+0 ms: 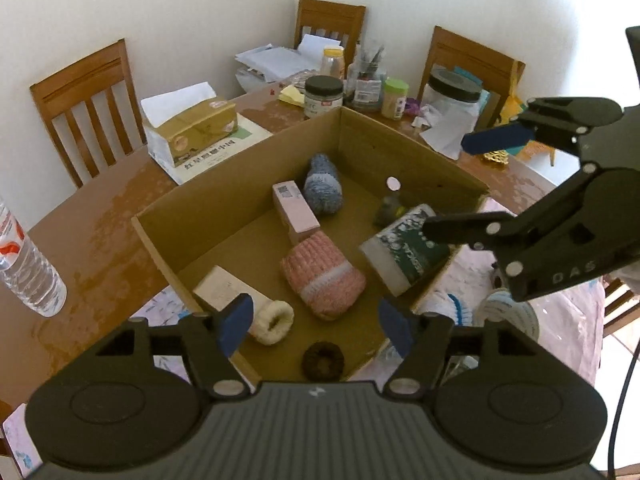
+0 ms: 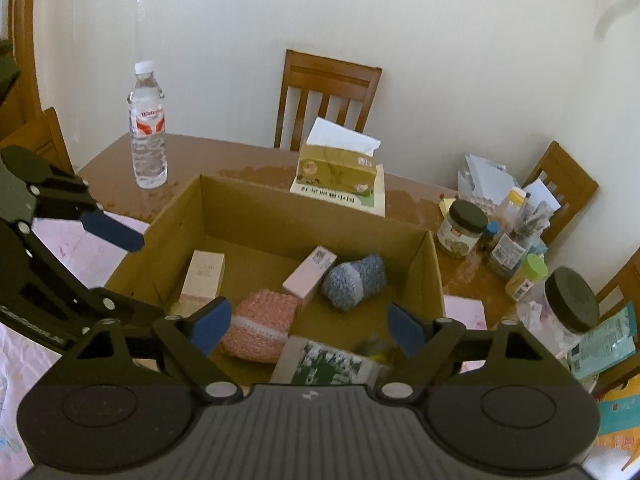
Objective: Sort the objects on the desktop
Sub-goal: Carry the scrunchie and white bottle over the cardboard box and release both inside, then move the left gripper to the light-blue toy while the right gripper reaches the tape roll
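Left wrist: cardboard box (image 1: 240, 184) below open left claw (image 1: 316, 326).

Both tongs gape with nothing between them: left tongs (image 1: 316, 330), right tongs (image 2: 308, 326), seemingly angled downward.

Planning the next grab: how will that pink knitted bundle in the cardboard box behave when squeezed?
The pink knitted bundle looks soft, so it will probably compress between the pads. Likely light for its bulk. Its ribbed yarn should grip well; lying flat, it seems unlikely to roll.
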